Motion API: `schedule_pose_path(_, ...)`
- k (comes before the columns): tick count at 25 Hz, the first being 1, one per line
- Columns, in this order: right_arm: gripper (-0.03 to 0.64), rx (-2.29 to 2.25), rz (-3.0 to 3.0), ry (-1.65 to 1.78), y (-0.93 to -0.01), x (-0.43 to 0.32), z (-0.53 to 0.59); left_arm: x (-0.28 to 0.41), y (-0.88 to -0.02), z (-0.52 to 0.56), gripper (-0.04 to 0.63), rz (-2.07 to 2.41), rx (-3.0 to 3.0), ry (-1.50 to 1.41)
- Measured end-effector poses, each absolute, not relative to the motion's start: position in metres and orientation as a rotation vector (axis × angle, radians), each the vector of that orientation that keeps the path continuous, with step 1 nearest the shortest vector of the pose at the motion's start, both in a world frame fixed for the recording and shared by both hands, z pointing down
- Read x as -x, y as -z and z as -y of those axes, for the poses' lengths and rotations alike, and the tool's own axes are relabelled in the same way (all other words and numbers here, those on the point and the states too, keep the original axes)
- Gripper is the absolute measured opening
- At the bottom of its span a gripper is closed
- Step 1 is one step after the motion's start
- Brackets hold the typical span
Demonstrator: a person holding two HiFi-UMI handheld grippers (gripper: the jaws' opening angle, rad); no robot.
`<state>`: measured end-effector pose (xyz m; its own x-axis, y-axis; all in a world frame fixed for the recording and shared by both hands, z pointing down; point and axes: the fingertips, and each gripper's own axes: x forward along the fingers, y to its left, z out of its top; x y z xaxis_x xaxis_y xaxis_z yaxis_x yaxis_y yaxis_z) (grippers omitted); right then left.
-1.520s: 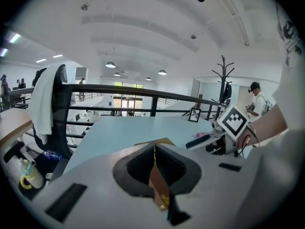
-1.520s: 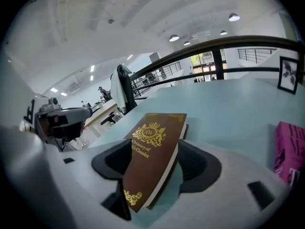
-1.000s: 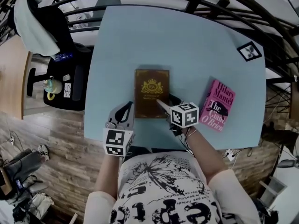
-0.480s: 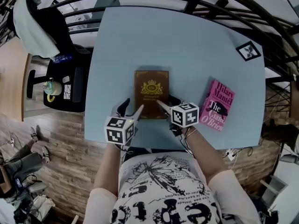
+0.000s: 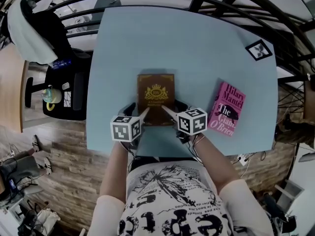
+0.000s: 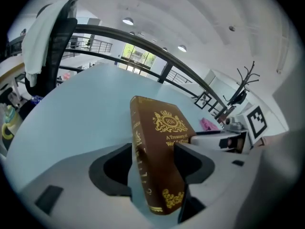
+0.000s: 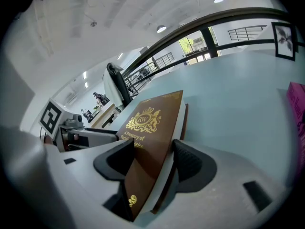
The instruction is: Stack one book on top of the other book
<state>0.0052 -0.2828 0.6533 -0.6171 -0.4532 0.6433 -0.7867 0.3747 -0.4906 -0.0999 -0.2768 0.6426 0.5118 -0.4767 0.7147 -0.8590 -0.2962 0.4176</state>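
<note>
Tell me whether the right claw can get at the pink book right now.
Probably yes, once it lets go: the right claw grips the brown book by a corner, and only bare table lies between it and the pink book.

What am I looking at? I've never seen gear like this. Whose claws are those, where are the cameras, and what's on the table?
No robot: a person holds a two-jaw gripper in each hand. One camera sits on the person's head, looking down; one rides on each gripper, looking along its jaws. On the blue table lie a brown book and, right of it, a pink book. The right gripper is closed on the brown book's near right corner. On the left gripper the jaws are opening, with the near left corner between them. The patterned cubes belong to the grippers.
</note>
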Motion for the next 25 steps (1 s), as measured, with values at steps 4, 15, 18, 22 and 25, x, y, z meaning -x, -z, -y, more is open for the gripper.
schedule_pose_path(4,0.252,-1.084,2.242,-1.124,-0.654,-0.005,0.282,0.099,-0.65,0.275,0.247,1.055,-1.891,-0.515)
schedule_pose_path(15,0.241,-1.108,2.208,-1.142,-0.65,-0.006,0.273,0.095,-0.644,0.268,0.244,1.047,-1.909,-0.58)
schedule_pose_path(18,0.238,-1.116,2.216,-1.104,-0.64,-0.006,0.268,0.092,-0.637,0.262,0.244,1.034,-1.939,-0.584)
schedule_pose_path(22,0.235,-1.165,2.235,-1.035,-0.618,-0.016,0.266,0.086,-0.611,0.267,0.244,1.074,-1.996,-0.602)
schedule_pose_path(25,0.234,-1.23,2.246,-1.037,-0.601,-0.036,0.263,0.067,-0.592,0.269,0.244,1.057,-2.047,-0.581)
